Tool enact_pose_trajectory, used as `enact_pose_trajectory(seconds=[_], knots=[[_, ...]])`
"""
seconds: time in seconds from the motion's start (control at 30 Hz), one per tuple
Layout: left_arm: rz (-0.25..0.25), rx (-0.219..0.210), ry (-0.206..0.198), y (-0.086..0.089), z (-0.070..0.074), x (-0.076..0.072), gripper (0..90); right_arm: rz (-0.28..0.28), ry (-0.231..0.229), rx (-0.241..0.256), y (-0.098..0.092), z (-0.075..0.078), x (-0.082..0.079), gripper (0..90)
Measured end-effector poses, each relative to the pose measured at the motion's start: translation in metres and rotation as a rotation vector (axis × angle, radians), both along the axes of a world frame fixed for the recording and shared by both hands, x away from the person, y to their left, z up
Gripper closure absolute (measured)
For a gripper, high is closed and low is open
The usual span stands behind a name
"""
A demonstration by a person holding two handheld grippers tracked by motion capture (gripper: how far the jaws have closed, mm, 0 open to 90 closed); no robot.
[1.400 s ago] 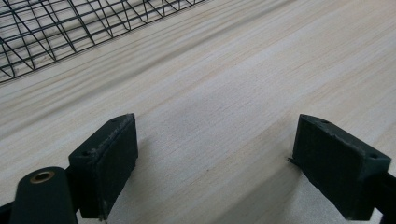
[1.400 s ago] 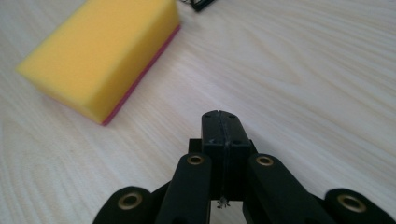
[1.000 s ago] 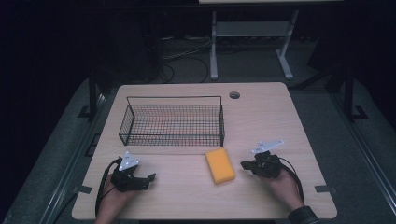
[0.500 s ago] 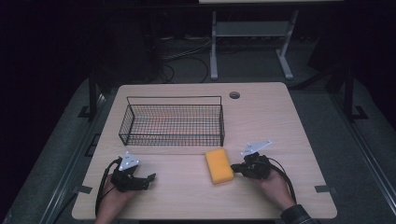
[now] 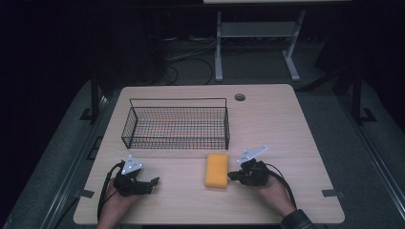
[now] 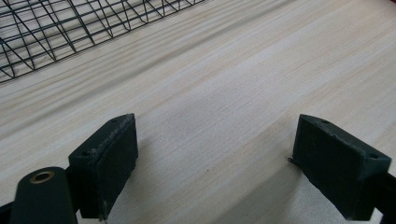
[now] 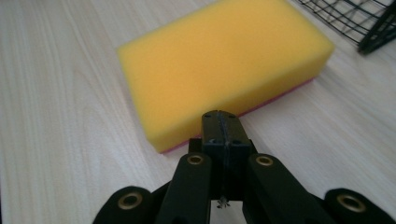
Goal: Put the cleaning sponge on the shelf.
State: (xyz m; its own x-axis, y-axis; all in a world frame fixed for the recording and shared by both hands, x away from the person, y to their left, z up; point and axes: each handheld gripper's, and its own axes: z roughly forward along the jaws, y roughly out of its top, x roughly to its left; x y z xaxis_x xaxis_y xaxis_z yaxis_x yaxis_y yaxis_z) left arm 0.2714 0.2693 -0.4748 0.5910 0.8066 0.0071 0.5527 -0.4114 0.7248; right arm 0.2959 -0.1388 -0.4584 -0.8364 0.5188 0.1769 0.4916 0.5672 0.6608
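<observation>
A yellow sponge (image 5: 217,170) with a thin pink underside lies flat on the wooden table (image 5: 286,124), just in front of a black wire basket (image 5: 176,125). My right gripper (image 5: 232,176) rests on the table at the sponge's right side, its jaws pressed together with nothing between them. In the right gripper view the shut tips (image 7: 221,122) sit right at the sponge (image 7: 219,65), close to its long edge. My left gripper (image 5: 154,181) lies near the table's front left, jaws wide apart. In the left gripper view its pads (image 6: 105,161) rest over bare wood.
The basket's mesh (image 6: 56,28) crosses the top left of the left gripper view, and a basket corner (image 7: 373,23) shows at the top right of the right gripper view. A round cable hole (image 5: 239,97) is in the table's far side. Dark floor surrounds the table.
My right gripper has slid left across the table until its shut tips reach the sponge's right edge. The left gripper and the sponge have stayed in place.
</observation>
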Motion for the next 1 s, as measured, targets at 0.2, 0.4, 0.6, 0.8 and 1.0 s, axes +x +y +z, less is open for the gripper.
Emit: enact_pose_trajectory(seconds=[0.2,0.4,0.6,0.8,1.0], knots=[[0.0,0.0,0.0,0.0,0.0,0.0,13.1,0.031,0.004,0.001,0.009,0.0,-0.002,89.5],[0.0,0.0,0.0,0.0,0.0,0.0,13.2,0.056,0.003,0.0,0.017,0.0,-0.004,89.5],[0.0,0.0,0.0,0.0,0.0,0.0,13.1,0.073,0.007,0.0,0.026,-0.001,-0.005,89.5],[0.0,0.0,0.0,0.0,0.0,0.0,13.2,0.065,-0.009,-0.008,0.025,0.0,-0.005,89.4],[0.0,0.0,0.0,0.0,0.0,0.0,13.2,-0.011,-0.036,-0.022,0.004,0.001,-0.003,73.8]])
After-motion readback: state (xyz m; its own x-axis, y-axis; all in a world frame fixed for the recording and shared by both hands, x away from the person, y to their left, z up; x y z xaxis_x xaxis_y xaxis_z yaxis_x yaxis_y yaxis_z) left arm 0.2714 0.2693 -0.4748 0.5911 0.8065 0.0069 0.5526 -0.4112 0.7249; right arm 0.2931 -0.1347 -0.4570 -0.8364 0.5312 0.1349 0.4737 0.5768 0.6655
